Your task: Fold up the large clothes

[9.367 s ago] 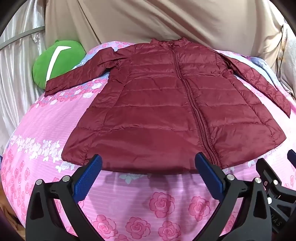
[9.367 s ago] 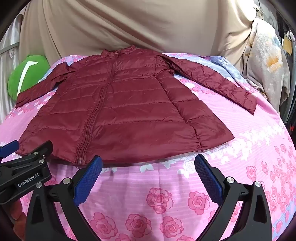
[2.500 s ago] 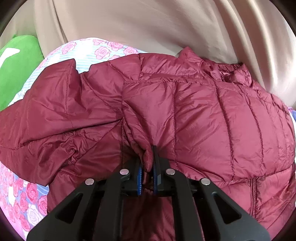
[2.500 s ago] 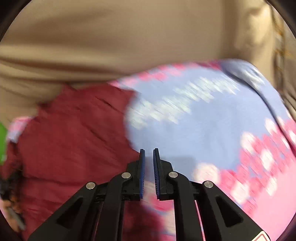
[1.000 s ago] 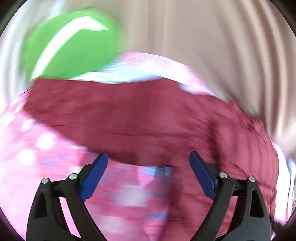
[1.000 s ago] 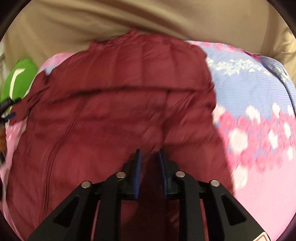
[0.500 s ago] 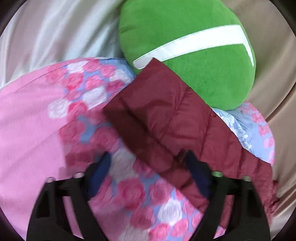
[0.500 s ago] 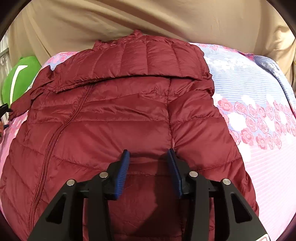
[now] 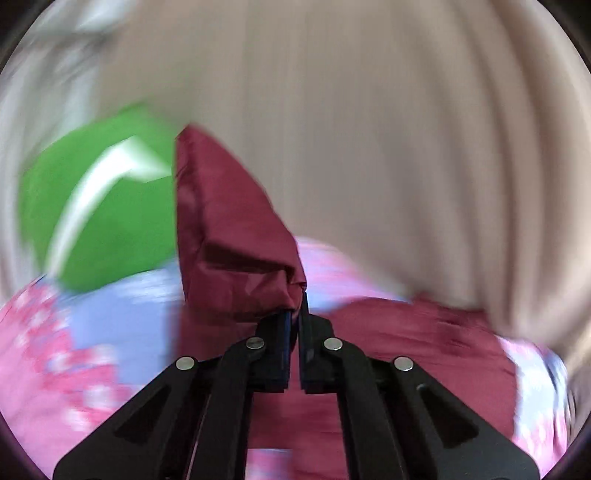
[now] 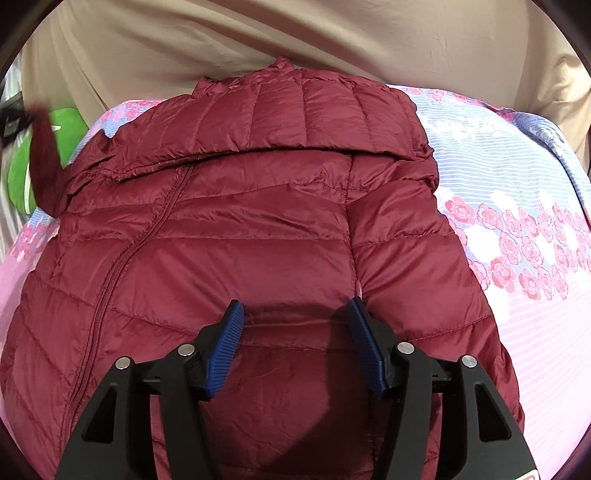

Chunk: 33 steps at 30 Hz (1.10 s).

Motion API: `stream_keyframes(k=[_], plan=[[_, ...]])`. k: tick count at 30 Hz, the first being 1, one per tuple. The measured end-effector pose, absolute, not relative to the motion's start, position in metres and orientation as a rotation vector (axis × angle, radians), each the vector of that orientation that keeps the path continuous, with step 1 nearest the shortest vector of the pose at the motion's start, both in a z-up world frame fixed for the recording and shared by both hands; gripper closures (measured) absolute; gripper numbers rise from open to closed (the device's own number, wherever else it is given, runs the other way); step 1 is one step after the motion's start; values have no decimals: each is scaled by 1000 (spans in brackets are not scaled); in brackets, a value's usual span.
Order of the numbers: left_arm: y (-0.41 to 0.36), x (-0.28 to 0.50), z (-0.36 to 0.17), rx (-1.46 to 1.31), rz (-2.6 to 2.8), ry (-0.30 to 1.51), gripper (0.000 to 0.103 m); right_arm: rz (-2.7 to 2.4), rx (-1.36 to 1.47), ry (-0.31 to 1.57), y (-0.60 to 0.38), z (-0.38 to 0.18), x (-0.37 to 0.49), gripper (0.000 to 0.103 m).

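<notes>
A maroon puffer jacket [image 10: 258, 229] lies on the bed, zipper up, with its right sleeve folded across the chest. My left gripper [image 9: 294, 314] is shut on the cuff of the left sleeve [image 9: 229, 236] and holds it lifted off the bed; the view is motion-blurred. The raised sleeve also shows at the far left of the right wrist view [image 10: 44, 147]. My right gripper [image 10: 295, 332] is open and empty, hovering just over the jacket's lower right front.
A green plush cushion [image 9: 99, 206] sits at the bed's far left corner. A beige curtain [image 10: 295, 33] hangs behind the bed. The pink and blue floral bedsheet [image 10: 517, 221] shows to the right of the jacket.
My left gripper has closed on the left sleeve's cuff and lifted it. My right gripper has opened wider over the jacket.
</notes>
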<state>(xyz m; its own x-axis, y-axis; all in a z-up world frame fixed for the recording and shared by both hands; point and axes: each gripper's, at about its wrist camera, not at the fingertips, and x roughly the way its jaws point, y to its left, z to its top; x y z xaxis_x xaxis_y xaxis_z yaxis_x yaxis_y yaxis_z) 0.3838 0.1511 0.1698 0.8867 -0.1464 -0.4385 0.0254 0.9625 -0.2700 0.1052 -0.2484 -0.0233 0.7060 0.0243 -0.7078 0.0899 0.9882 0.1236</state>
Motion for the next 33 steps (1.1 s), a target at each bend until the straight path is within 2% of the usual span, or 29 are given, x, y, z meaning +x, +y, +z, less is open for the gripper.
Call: stream_keyframes(k=[3,5,6,7,9,12,14,16,18,22,27,31,33], plan=[[33,379,174,-181,-291,510,100,-29,167,784,-250,-23,104,45],[-48,380,151,-112,-398,584,96,-24,174,782,-251,-23,104,43],[-80,381,136,-85,-436,623,92,-23,179,778,-251,-23,103,43],[-108,383,118,-55,-466,663,79,-20,184,775,-252,-22,102,41],[-156,382,74,20,-489,754,65,-13,196,772,-253,-22,101,40],[-174,371,41,83,-492,796,65,-15,212,765,-256,-22,99,33],[-162,360,43,101,-503,771,60,-4,237,758,-260,-21,97,33],[-132,348,53,93,-502,736,38,-5,260,754,-264,-21,96,33],[-99,338,68,73,-479,691,30,-31,284,752,-271,-18,95,33],[-24,340,75,29,-357,697,27,-18,362,738,-293,6,99,32],[78,361,32,-212,-207,850,27,44,458,759,-320,33,151,28],[114,362,12,-395,-202,890,27,14,503,804,-327,26,203,28],[116,360,12,-408,-220,885,27,17,530,840,-325,16,226,32]])
